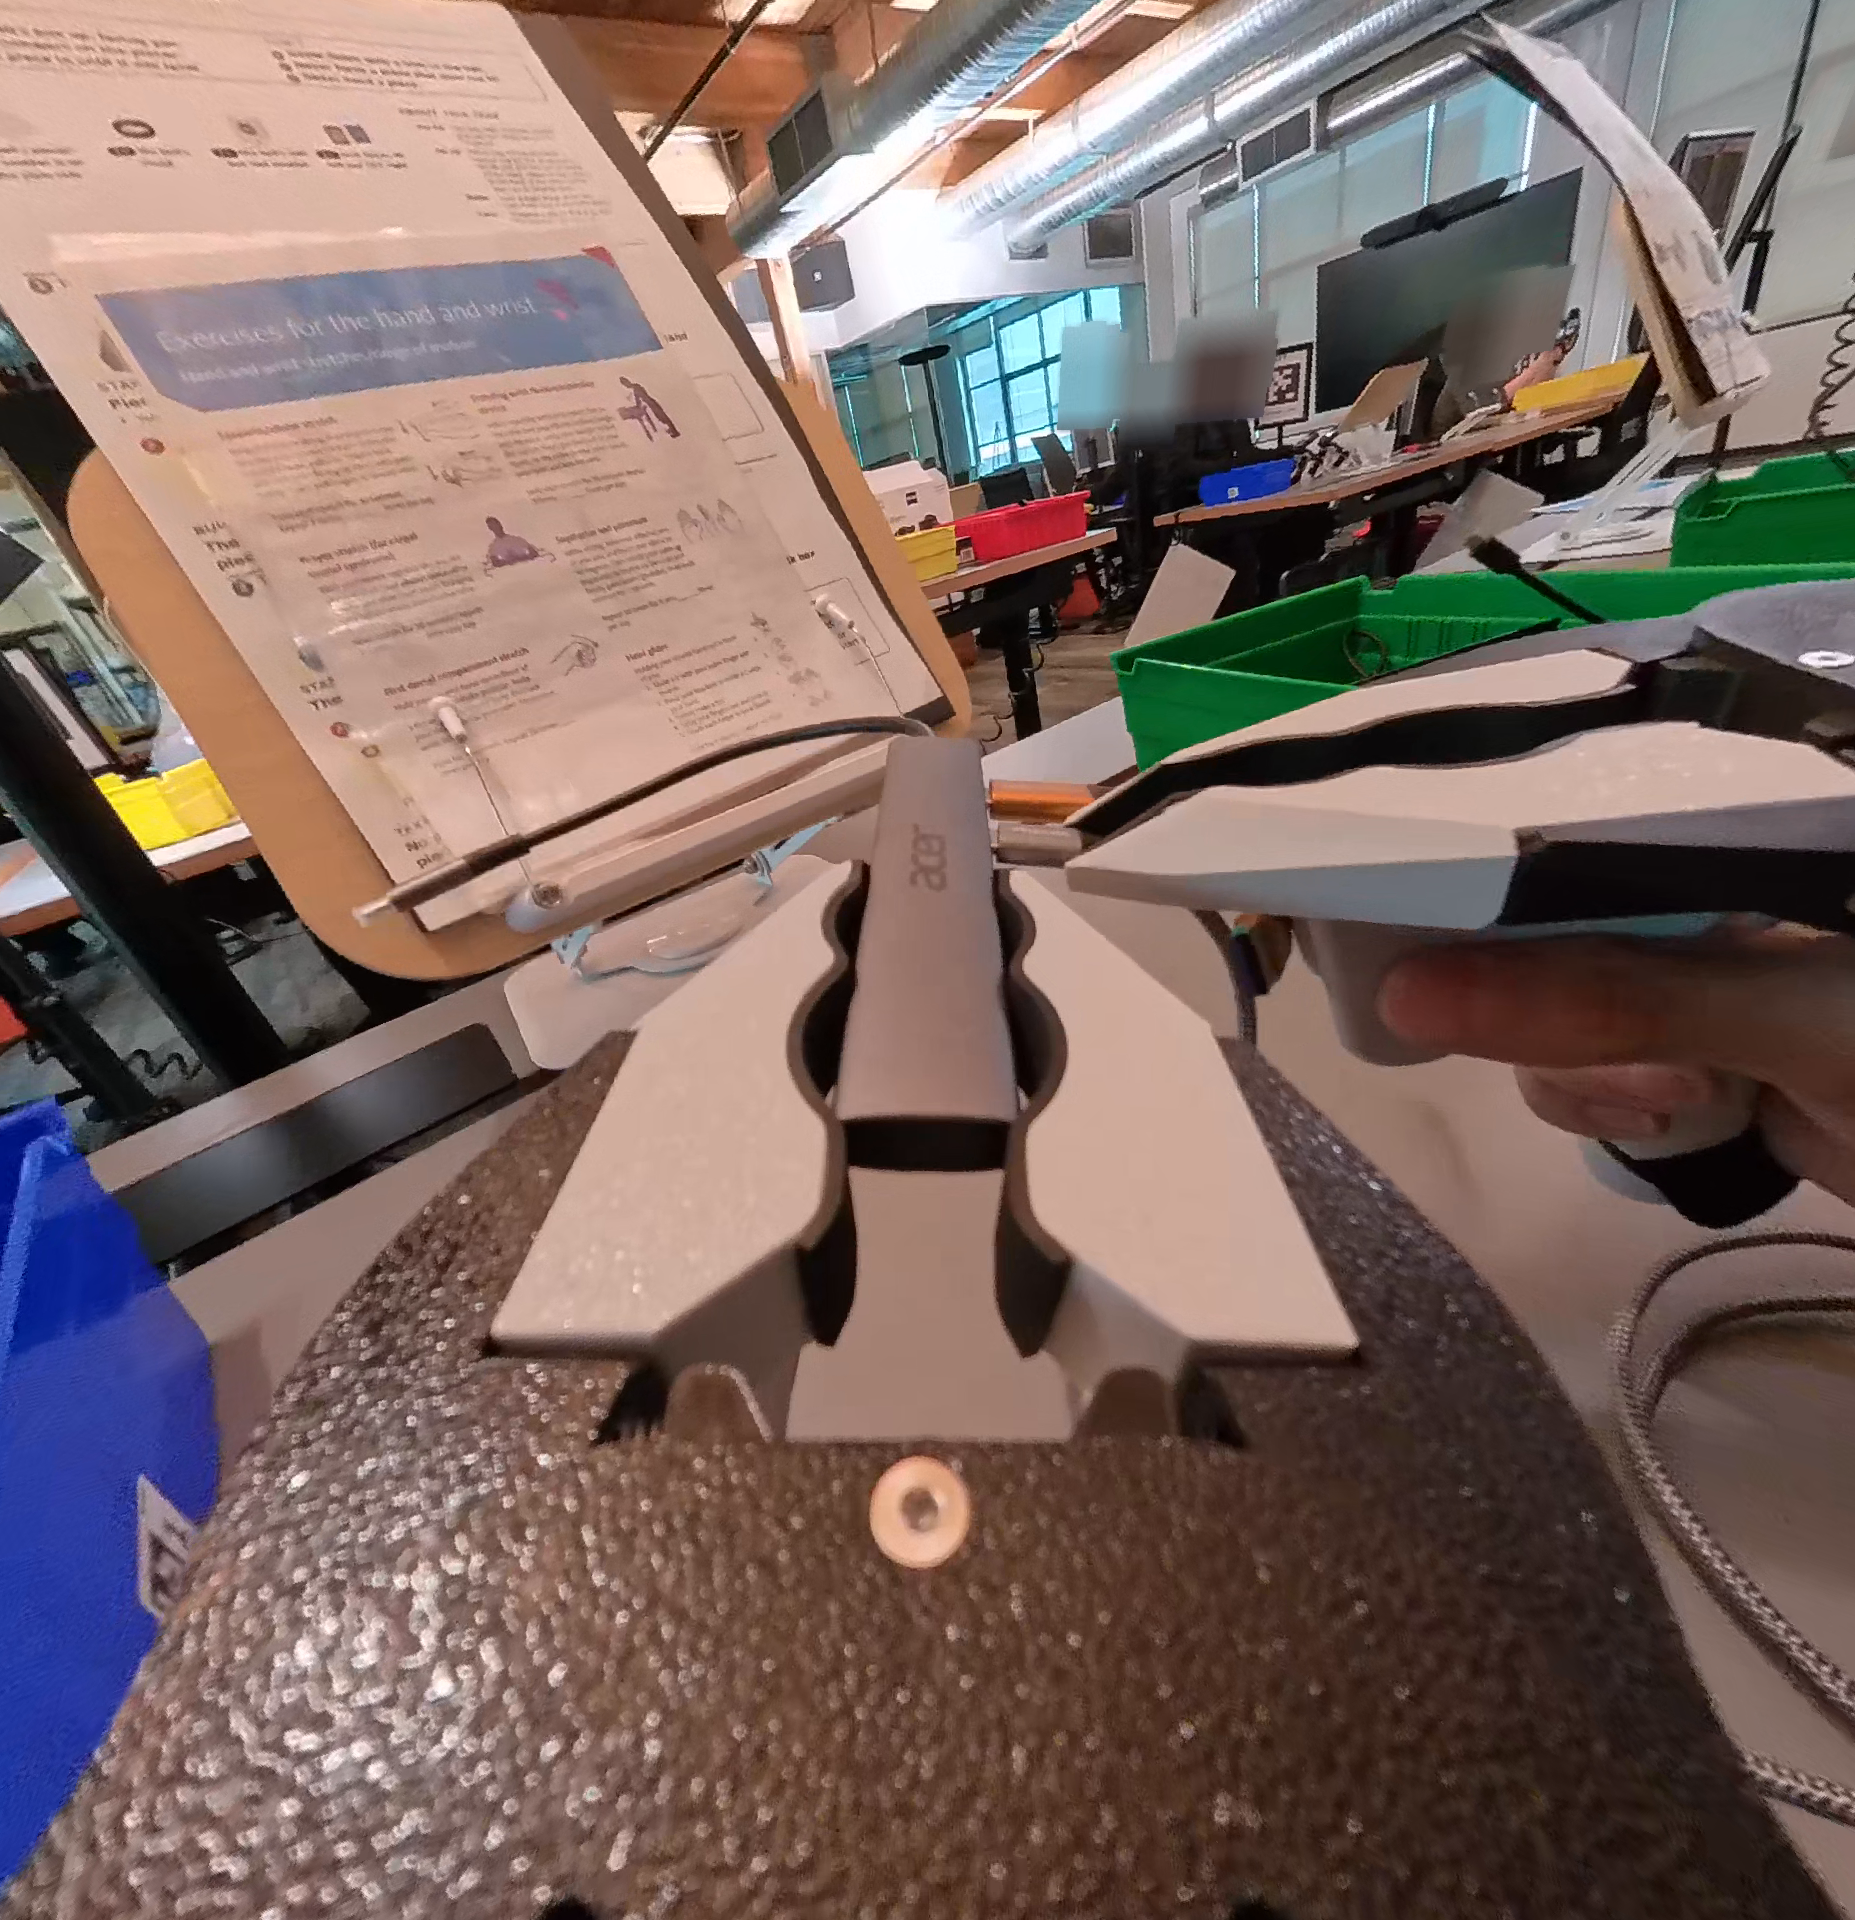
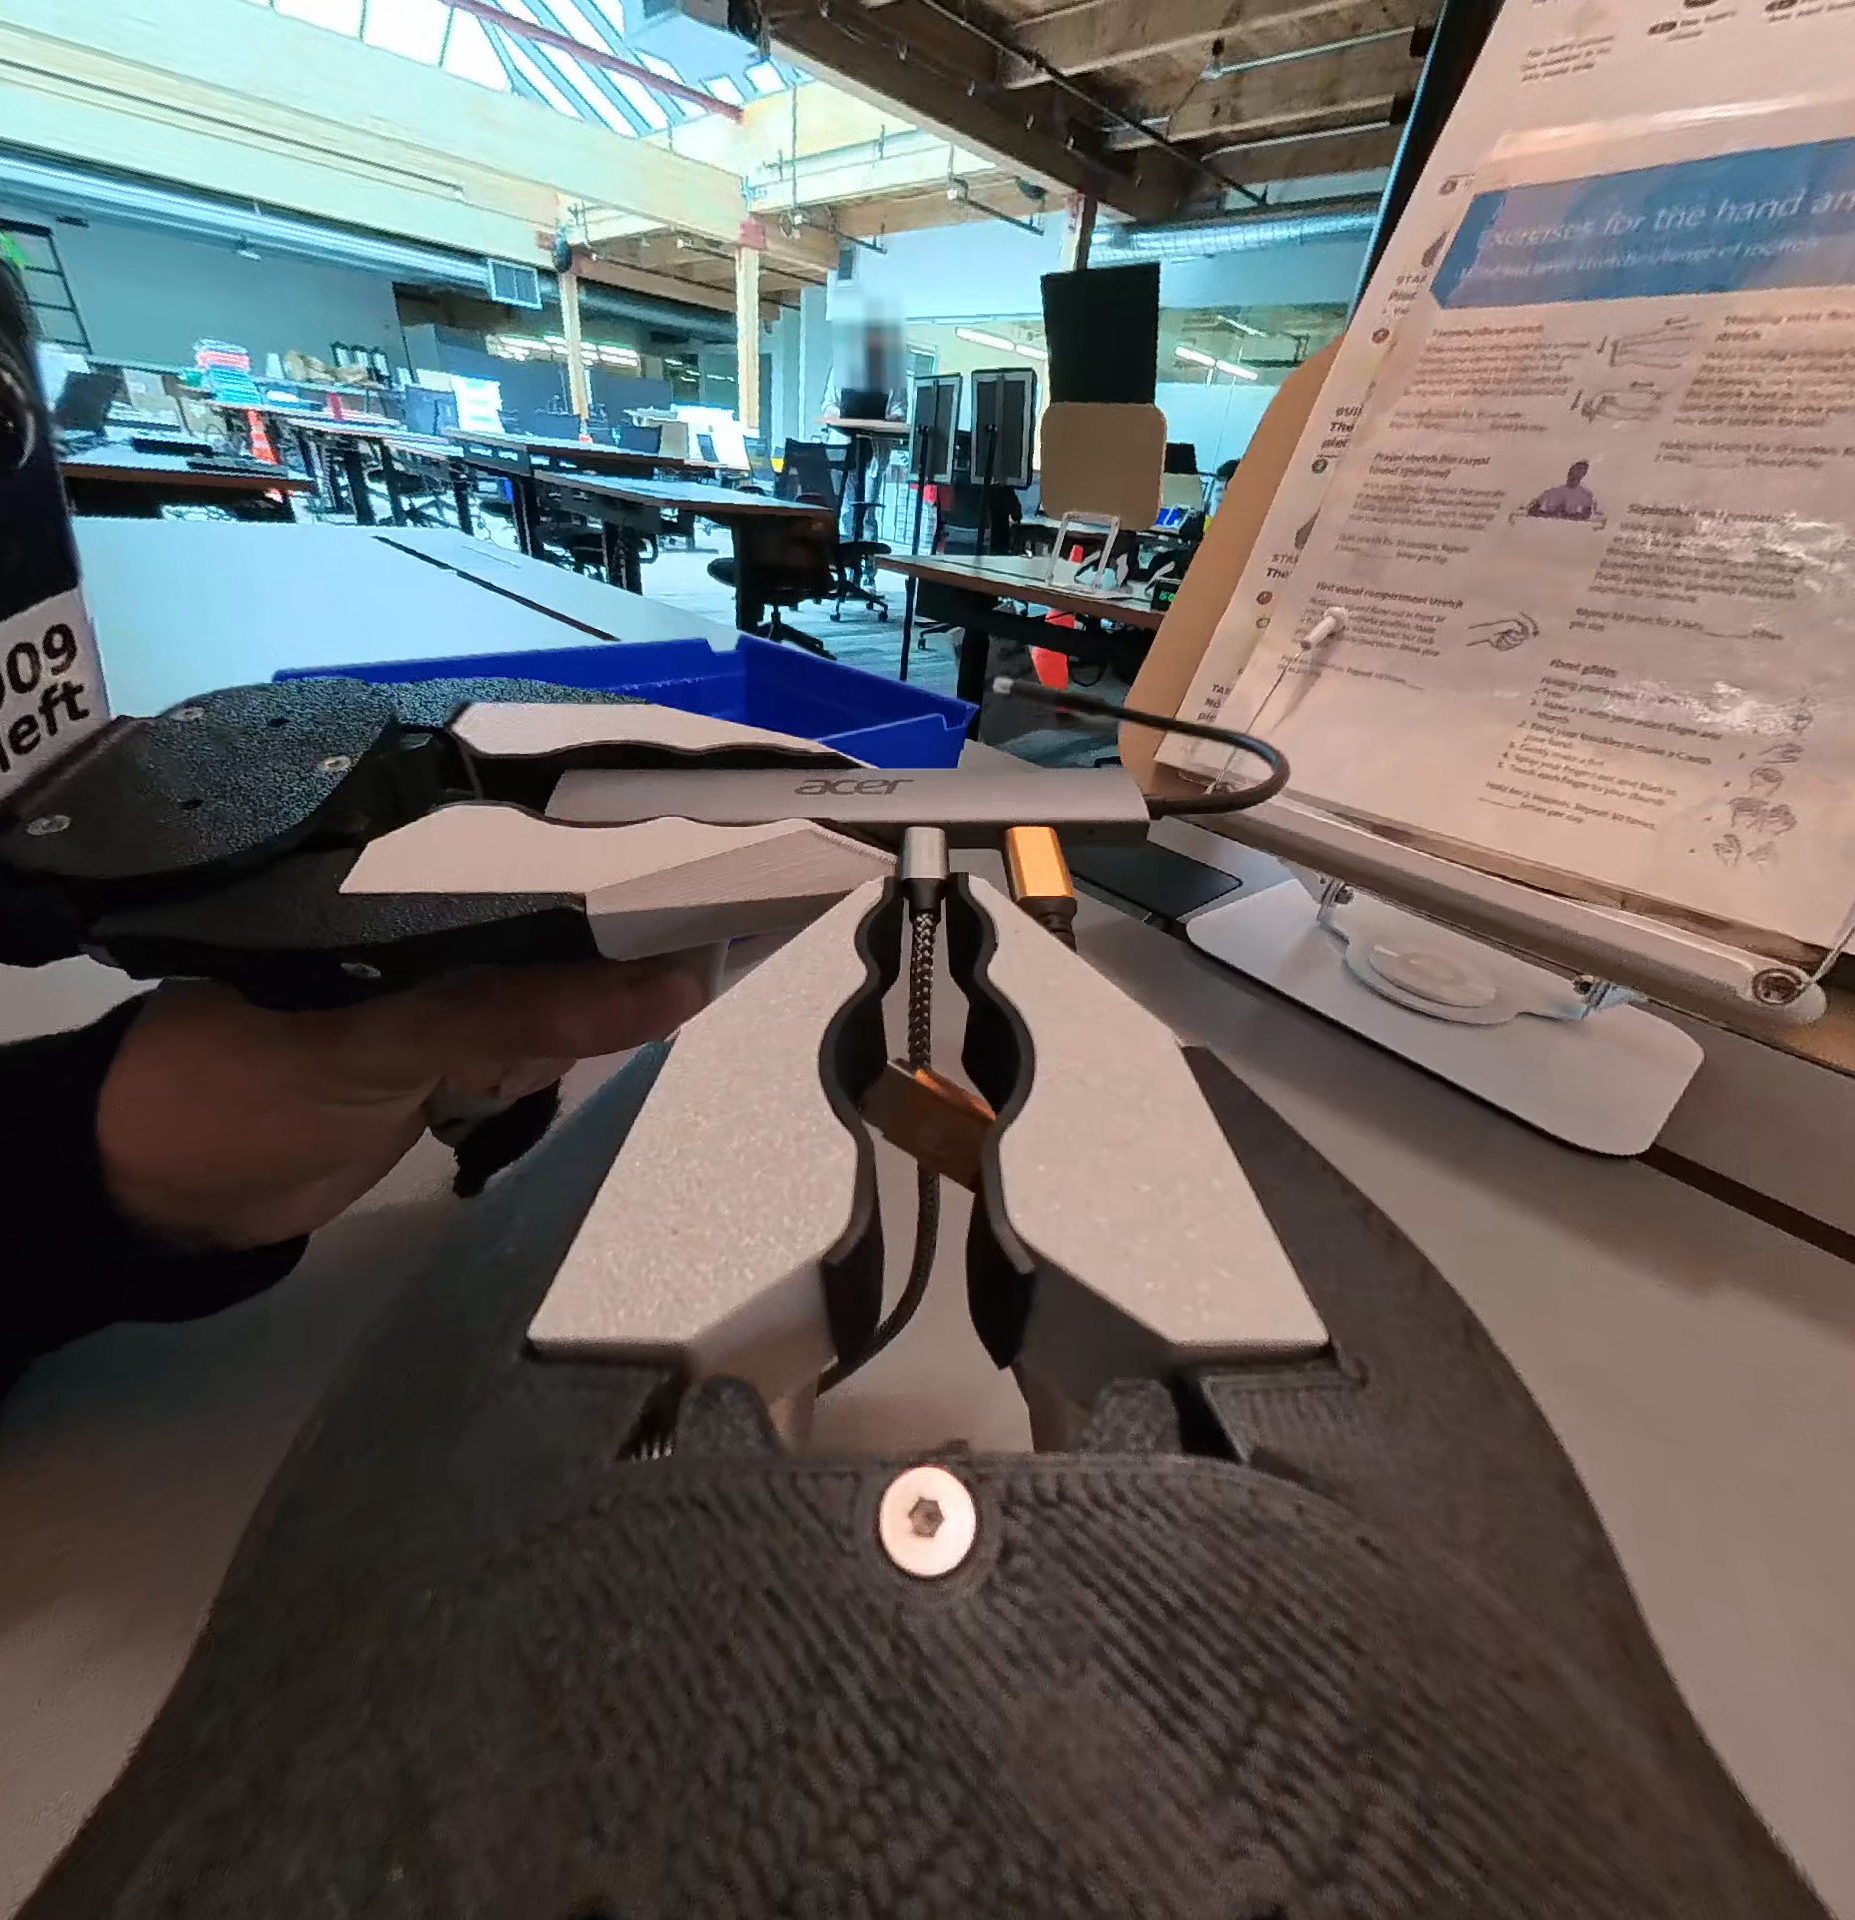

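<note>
My left gripper (image 1: pixel 928 883) is shut on a flat grey USB hub (image 1: pixel 928 966) and holds it above the table. The hub's short black cable (image 1: pixel 694 774) curls off to the left. My right gripper (image 1: pixel 1074 842) comes in from the right, shut on a silver plug (image 1: pixel 1027 844) at the hub's side port. A gold plug (image 1: pixel 1037 798) sits in the port beside it. In the right wrist view my right gripper (image 2: pixel 923 894) pinches the silver plug (image 2: pixel 923 852) against the hub (image 2: pixel 1006 800). Its braided cable (image 2: pixel 920 977) runs back between the jaws. The left gripper (image 2: pixel 850 795) holds the hub from the left.
A tilted document stand with printed sheets (image 1: pixel 435 520) stands just behind the hub, also in the right wrist view (image 2: pixel 1577 520). A blue bin (image 1: pixel 61 1403) is at the left, green bins (image 1: pixel 1318 665) at the right. The braided cable (image 1: pixel 1681 1455) loops on the white table (image 2: pixel 1525 1351). Only a small space, under 4 cm, lies between the two pairs of fingers.
</note>
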Available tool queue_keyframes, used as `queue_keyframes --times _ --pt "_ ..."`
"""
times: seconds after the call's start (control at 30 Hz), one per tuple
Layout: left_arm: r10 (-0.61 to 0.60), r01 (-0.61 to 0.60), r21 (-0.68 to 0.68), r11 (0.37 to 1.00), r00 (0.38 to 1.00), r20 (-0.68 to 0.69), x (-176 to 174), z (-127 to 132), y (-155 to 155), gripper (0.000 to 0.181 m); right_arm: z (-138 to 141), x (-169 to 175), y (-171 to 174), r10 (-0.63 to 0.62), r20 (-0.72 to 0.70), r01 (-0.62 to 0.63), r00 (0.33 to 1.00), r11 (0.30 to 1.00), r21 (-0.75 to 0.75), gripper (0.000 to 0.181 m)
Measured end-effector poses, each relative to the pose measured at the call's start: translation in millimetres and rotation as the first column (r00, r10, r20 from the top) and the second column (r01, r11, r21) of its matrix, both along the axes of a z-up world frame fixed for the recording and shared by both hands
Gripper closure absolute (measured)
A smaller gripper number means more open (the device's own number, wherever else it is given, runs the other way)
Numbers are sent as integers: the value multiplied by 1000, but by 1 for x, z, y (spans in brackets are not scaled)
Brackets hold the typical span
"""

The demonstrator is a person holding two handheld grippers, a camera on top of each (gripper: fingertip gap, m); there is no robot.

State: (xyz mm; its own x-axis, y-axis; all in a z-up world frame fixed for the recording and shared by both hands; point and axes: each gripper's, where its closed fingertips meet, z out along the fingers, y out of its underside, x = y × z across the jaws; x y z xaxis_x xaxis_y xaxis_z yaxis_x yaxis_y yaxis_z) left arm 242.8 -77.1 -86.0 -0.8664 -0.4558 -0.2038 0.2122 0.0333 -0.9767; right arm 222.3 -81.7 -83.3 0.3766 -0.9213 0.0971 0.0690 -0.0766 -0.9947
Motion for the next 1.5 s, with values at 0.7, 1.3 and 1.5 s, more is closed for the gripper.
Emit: queue_keyframes --times 0.7,1.3,1.5 --pt "192 -188 -47 981 976 104 30 16 40 160 131 -91 -121 -108 329 136 938 989 -62 173" --pt "146 -144 -40 989 989 35 33 8 36 160 244 -72 -269 -227 120 253 967 916 -312 173" --pt "140 -139 -30 990 990 26 34 4 35 160 136 -55 -256 -196 -117 144 974 927 -347 173"
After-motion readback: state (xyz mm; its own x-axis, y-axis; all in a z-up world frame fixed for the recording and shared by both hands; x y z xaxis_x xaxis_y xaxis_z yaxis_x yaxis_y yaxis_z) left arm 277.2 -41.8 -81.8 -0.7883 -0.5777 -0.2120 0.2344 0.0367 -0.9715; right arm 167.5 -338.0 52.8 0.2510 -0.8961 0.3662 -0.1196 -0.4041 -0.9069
